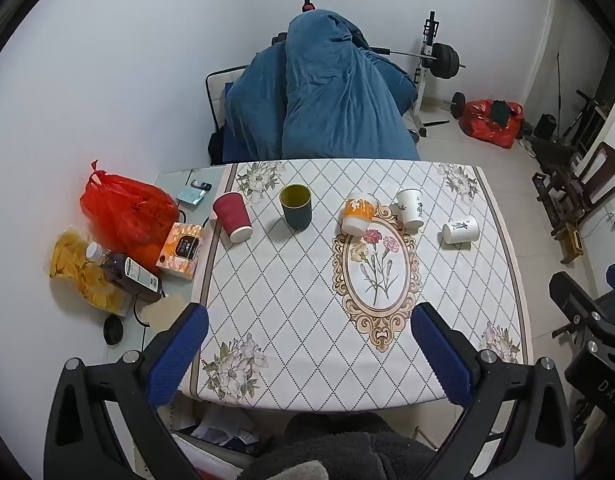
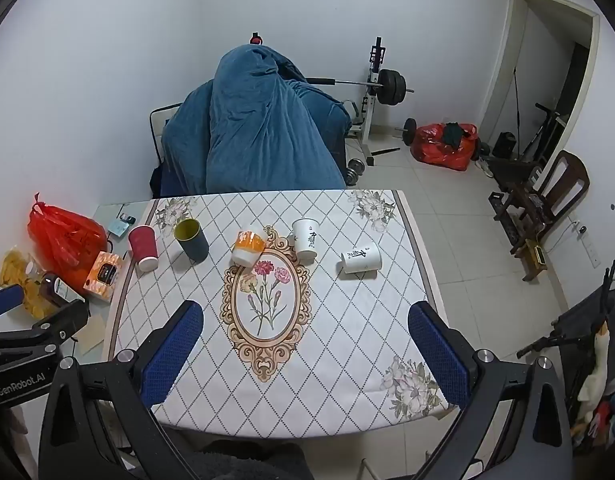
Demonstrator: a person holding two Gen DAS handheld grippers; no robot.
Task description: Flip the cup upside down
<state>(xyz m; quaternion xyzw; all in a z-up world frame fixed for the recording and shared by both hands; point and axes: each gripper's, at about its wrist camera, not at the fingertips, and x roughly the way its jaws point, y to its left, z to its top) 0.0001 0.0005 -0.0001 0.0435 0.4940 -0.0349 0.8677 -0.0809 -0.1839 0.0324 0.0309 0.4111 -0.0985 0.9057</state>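
dark cup (image 1: 295,207) upright (mouth up) well beyond both grippers' spread, empty jaws.

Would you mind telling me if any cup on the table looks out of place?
Yes: the white cup at the right end of the row lies on its side. The red cup and orange cup are upside down; the dark cup stands upright.

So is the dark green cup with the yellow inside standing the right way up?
Yes, upright. The dark cup stands on its base on the tablecloth, its open mouth facing up so the yellow inside shows.
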